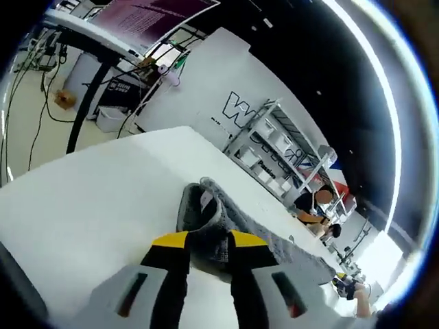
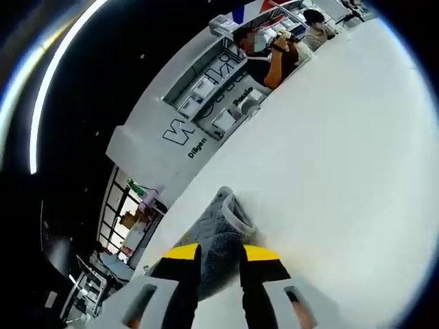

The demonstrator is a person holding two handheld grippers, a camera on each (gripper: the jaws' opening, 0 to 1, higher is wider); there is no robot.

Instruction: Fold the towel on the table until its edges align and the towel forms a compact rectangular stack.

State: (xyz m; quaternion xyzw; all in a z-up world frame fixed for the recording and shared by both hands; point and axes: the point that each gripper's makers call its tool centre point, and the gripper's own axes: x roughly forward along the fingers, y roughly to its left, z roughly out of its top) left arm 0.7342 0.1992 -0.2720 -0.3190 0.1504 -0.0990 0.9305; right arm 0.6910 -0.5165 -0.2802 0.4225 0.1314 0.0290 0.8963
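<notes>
Both grippers pinch the grey towel above the white worktop.

Left gripper (image 1: pixel 208 252) clamps the towel (image 1: pixel 209 219), its edge trailing right; right gripper (image 2: pixel 220 264) clamps the towel's folded end (image 2: pixel 223 233). Bare worktop (image 1: pixel 89 205) spreads wide on both sides.

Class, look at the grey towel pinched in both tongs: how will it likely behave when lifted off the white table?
The towel is probably floppy: it bunches and curls between the left tongs. Its looped, textured pile suggests it will grip rather than slip in the right tongs. It likely drapes and sags over the table wherever it is unsupported.
</notes>
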